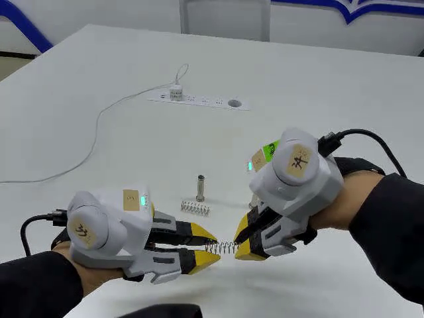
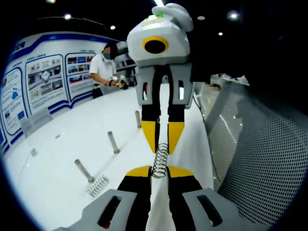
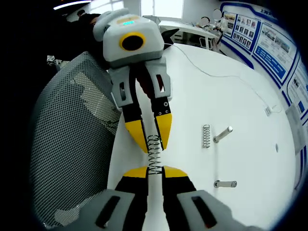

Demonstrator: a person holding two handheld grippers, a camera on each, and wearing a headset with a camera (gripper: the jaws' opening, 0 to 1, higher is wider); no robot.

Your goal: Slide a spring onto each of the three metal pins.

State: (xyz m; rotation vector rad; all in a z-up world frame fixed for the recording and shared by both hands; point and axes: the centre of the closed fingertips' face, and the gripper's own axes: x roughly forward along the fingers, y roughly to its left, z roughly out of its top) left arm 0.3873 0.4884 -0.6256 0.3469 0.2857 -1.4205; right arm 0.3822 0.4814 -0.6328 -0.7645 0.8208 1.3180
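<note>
The left gripper (image 1: 209, 247) and right gripper (image 1: 242, 242) each pinch one end of a spring (image 1: 222, 247), with a loose spring (image 1: 195, 208) and upright pin (image 1: 200, 187) at its eleven o'clock.

Bright, even light; clean feeds.
I see soft shadows on the white table (image 1: 132, 152), ceiling spots (image 2: 233, 15) glaring, fisheye bending at edges, spring (image 1: 220, 247) sharp.

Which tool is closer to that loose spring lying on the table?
Left. The left tool sits close beside the loose spring; the right tool is farther, off to its right. Both grip a second spring.
</note>
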